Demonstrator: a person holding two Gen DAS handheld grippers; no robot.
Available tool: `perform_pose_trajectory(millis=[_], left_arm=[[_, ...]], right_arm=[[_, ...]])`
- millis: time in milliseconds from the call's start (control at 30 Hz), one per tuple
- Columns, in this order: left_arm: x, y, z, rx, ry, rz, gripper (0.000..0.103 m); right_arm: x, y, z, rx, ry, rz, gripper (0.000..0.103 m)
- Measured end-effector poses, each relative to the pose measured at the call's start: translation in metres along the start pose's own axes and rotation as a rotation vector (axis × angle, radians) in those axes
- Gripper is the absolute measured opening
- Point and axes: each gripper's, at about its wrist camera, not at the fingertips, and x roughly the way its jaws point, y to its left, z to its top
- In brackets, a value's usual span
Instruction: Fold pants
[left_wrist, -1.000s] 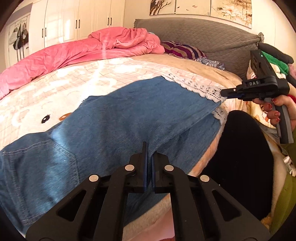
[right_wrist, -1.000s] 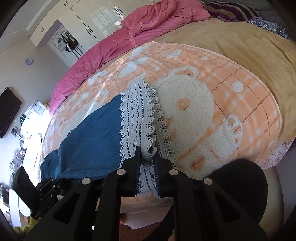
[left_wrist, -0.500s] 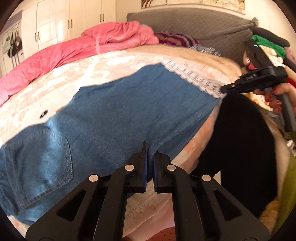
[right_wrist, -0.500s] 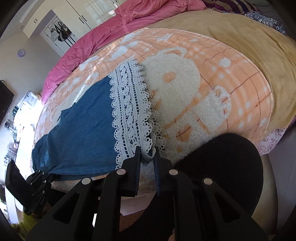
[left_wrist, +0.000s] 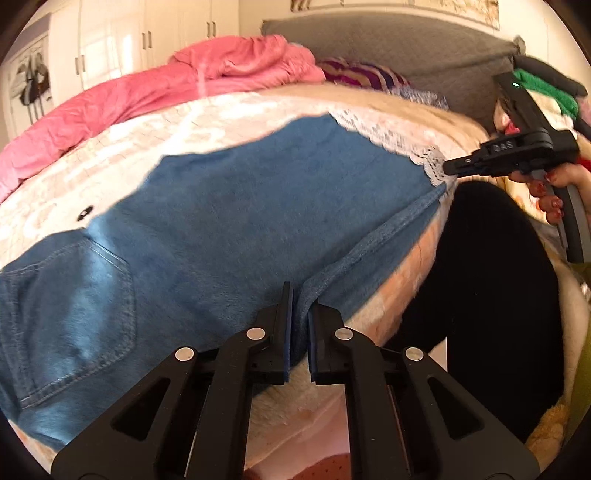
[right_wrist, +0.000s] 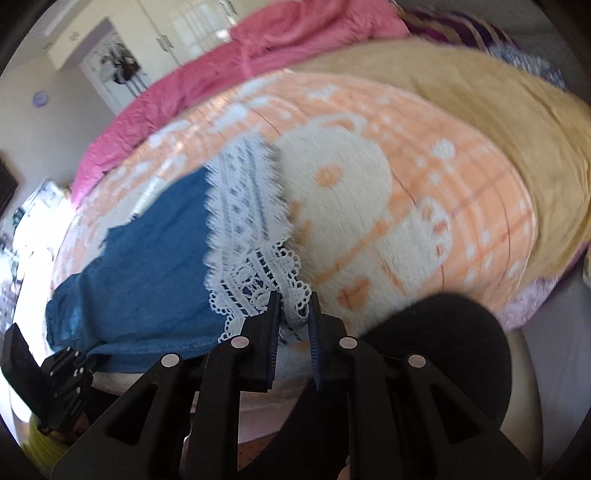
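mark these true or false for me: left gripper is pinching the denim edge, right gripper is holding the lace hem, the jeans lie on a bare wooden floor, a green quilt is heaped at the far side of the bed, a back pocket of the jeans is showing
1. The left gripper is pinching the denim edge of the jeans. True.
2. The right gripper holds the lace hem. True.
3. The jeans lie on a bare wooden floor. False: they are spread on a peach and white blanket on a bed.
4. A green quilt is heaped at the far side of the bed. False: the quilt there is pink.
5. A back pocket of the jeans is showing. True.
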Motion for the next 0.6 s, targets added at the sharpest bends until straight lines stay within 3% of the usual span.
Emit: perform_pose_trajectory(millis=[67, 133, 233, 267, 300, 367, 500, 600], left_arm=[[0.000, 0.000, 0.000, -0.003, 0.005, -0.012, 0.005], [0.000, 0.006, 0.000, -0.035, 0.011, -0.041, 0.006], [-0.007, 0.012, 0.001, -0.074, 0.014, -0.057, 0.018], [-0.011, 0.014, 0.001, -0.085, 0.009, -0.063, 0.033], [-0.018, 0.017, 0.002, -0.101, -0.004, -0.072, 0.038], [-0.034, 0.024, 0.002, -0.135, -0.024, -0.076, 0.038], [-0.076, 0.045, -0.002, -0.205, -0.079, 0.031, 0.052], [-0.109, 0.077, -0.011, -0.312, -0.090, 0.193, 0.064]], right_arm=[[0.000, -0.005, -0.002, 0.015, -0.010, -0.004, 0.021], [-0.005, -0.007, -0.003, 0.014, -0.011, -0.021, 0.035], [-0.025, -0.006, -0.001, 0.009, -0.071, -0.021, 0.035], [-0.035, -0.004, 0.001, -0.013, -0.112, -0.045, 0.035], [-0.042, -0.001, 0.004, -0.032, -0.141, -0.056, 0.035], [-0.054, 0.008, 0.007, -0.070, -0.182, -0.050, 0.035], [-0.055, 0.038, 0.011, -0.183, -0.188, -0.009, 0.044], [-0.039, 0.063, 0.014, -0.261, -0.157, 0.014, 0.046]])
